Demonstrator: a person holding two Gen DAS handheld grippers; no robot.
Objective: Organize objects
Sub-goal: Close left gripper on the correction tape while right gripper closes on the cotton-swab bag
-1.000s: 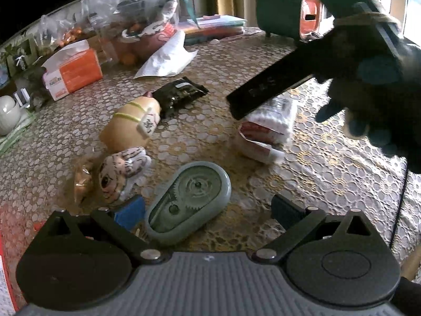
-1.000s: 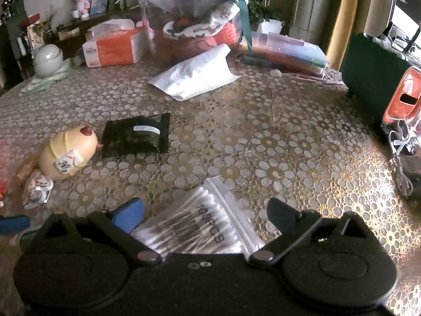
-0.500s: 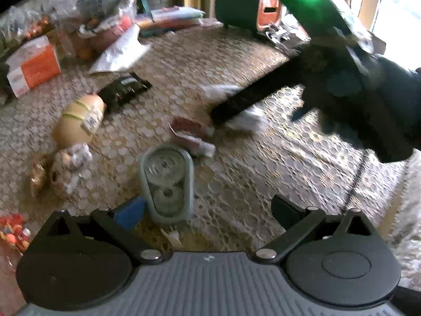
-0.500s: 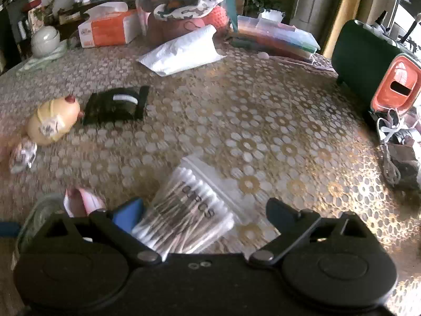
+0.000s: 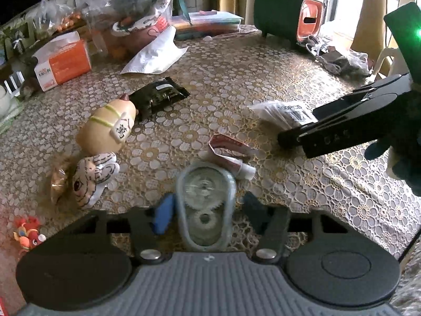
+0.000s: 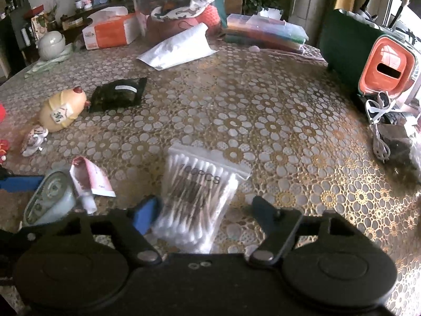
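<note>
Below, close up:
L gripper: jaws just closing round tape dispenser; near end hidden, contact unclear.
R gripper: closing, swab bag between, right pad clear.
Table: both rest there.

Gold-and-white floral lace tablecloth. Pale grey-green correction tape dispenser between blue and black jaws. White cotton swab bag, black print, beside the right gripper's blue jaw. Orange tissue box far ahead.
</note>
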